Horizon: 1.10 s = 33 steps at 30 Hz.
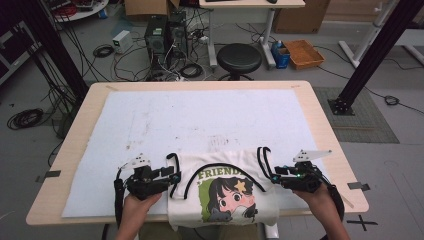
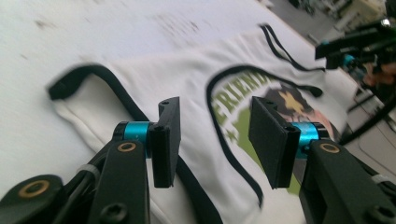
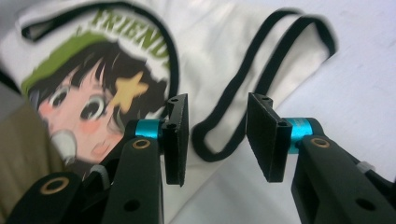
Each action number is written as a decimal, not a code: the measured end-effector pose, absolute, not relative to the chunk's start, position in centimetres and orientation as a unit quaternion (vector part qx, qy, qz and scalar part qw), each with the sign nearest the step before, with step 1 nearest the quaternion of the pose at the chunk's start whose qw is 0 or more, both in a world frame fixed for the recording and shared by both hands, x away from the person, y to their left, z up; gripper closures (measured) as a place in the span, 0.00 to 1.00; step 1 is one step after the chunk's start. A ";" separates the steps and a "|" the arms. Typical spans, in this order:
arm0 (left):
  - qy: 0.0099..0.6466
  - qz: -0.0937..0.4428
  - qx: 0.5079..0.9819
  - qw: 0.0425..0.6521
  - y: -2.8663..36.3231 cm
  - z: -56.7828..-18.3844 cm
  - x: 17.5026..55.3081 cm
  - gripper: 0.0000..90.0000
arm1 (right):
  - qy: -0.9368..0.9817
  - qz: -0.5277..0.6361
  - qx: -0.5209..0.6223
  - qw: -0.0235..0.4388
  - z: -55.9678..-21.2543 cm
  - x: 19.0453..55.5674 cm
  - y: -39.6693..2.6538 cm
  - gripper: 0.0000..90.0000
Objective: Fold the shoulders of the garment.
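Observation:
A white sleeveless top (image 1: 222,192) with black trim and a cartoon girl print lies flat at the near edge of the white mat (image 1: 200,120), its lower part hanging over the table's front. My left gripper (image 1: 172,176) sits at the top's left armhole, and in the left gripper view its jaws (image 2: 215,140) stand open just above the fabric (image 2: 187,79), gripping nothing. My right gripper (image 1: 274,176) is at the right armhole. In the right gripper view it (image 3: 217,137) is open over the black-trimmed strap loop (image 3: 261,79), with nothing pinched.
The mat covers most of the wooden table (image 1: 70,145). Beyond the far edge stand a black stool (image 1: 239,57), computer towers (image 1: 162,35) with loose cables, and a cardboard tray (image 1: 303,53). Black frame posts (image 1: 370,55) rise at the right and left.

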<state>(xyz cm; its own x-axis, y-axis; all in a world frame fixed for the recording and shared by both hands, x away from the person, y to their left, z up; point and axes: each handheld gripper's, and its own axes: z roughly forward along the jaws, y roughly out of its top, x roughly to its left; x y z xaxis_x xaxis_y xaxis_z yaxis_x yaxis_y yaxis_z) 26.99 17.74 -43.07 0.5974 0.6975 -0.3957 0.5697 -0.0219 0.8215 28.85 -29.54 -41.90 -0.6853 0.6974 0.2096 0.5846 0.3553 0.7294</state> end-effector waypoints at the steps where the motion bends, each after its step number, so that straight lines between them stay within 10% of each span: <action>1: 0.447 0.066 0.707 0.544 17.8 -43.1 27.3 0.54 | 0.818 0.420 0.385 0.075 -41.9 29.0 -29.4 0.66; 9: 0.433 0.127 0.695 0.559 18.0 -42.6 29.0 0.27 | 0.867 0.358 0.334 0.087 -43.9 29.8 -26.3 0.85; 11: 0.424 0.141 0.696 0.562 18.4 -42.5 29.2 0.26 | 0.872 0.360 0.321 0.081 -43.7 29.8 -26.6 0.71; 12: 0.421 0.143 0.698 0.561 18.5 -42.4 29.3 0.26 | 0.866 0.373 0.313 0.110 -43.5 29.6 -27.1 0.39; 16: 0.419 0.158 0.700 0.556 19.2 -42.4 29.5 0.26 | 0.827 0.416 0.333 0.179 -42.5 29.8 -28.7 0.24; 33: 0.425 0.172 0.705 0.541 20.6 -42.9 29.3 0.26 | 0.763 0.443 0.415 0.224 -42.0 30.5 -32.0 0.22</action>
